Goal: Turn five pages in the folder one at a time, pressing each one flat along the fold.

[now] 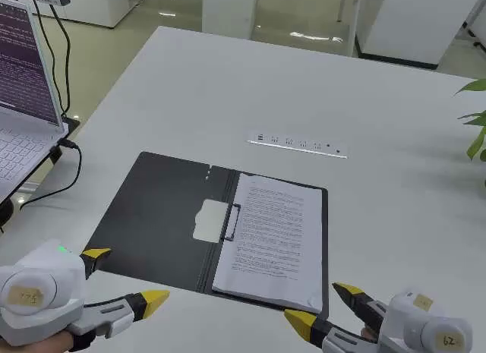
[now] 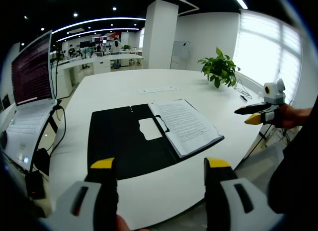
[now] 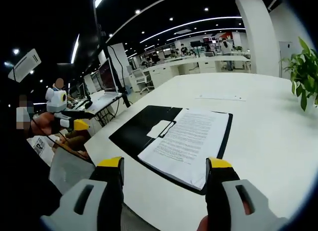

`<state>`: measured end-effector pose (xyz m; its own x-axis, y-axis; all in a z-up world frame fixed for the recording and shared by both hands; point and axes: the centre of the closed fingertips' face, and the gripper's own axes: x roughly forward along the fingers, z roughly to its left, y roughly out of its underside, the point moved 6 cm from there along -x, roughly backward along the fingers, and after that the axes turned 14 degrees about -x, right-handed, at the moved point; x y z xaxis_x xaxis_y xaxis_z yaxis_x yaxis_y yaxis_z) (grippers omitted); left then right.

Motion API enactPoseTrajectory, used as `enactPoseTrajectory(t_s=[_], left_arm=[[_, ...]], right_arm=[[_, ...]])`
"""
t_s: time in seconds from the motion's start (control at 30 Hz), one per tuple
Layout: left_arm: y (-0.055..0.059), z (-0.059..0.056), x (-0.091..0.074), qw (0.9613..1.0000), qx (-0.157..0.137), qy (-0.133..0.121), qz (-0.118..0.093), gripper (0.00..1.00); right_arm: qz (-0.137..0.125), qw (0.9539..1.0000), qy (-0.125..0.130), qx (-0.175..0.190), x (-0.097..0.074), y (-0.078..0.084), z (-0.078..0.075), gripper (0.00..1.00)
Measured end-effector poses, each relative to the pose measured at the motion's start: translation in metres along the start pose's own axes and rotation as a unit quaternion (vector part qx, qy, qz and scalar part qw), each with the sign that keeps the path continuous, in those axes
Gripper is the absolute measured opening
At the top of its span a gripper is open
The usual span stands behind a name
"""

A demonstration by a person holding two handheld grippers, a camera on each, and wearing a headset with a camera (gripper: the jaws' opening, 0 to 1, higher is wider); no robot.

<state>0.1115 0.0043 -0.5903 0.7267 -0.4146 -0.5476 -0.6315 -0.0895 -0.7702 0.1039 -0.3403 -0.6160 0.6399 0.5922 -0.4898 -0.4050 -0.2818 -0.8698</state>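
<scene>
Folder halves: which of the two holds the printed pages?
The half nearer the right gripper holds the stack of printed pages. The other half of the folder, nearer the left gripper, shows only its bare black inside cover.

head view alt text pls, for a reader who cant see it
A black folder lies open on a white table, with a stack of printed pages on its right half. The left gripper and right gripper are held open near its front corners. A laptop sits at the far left and a power strip beyond the folder.
</scene>
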Motion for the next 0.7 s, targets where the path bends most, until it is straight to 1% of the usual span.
enactPoseTrajectory(t_s=[0.2, 0.33, 0.4, 0.5, 0.7], left_arm=[[0.002, -0.008, 0.000, 1.0000, 0.002, 0.007, 0.003, 0.71], [0.008, -0.013, 0.000, 0.9998, 0.006, 0.011, 0.012, 0.72], [0.011, -0.016, 0.001, 0.9996, 0.011, 0.014, 0.021, 0.72], [0.010, -0.020, 0.003, 0.9995, 0.014, 0.016, 0.022, 0.72], [0.005, -0.020, 0.003, 0.9998, 0.010, 0.011, 0.014, 0.72]], right_arm=[[0.003, 1.0000, -0.006, -0.002, 0.000, 0.001, 0.005, 0.65], [0.006, 0.9999, -0.013, -0.005, 0.000, 0.003, 0.009, 0.65], [0.008, 0.9998, -0.016, -0.007, 0.001, 0.004, 0.010, 0.65], [0.010, 0.9997, -0.019, -0.009, 0.002, 0.005, 0.010, 0.65], [0.007, 0.9996, -0.025, -0.008, 0.006, 0.004, 0.008, 0.65]])
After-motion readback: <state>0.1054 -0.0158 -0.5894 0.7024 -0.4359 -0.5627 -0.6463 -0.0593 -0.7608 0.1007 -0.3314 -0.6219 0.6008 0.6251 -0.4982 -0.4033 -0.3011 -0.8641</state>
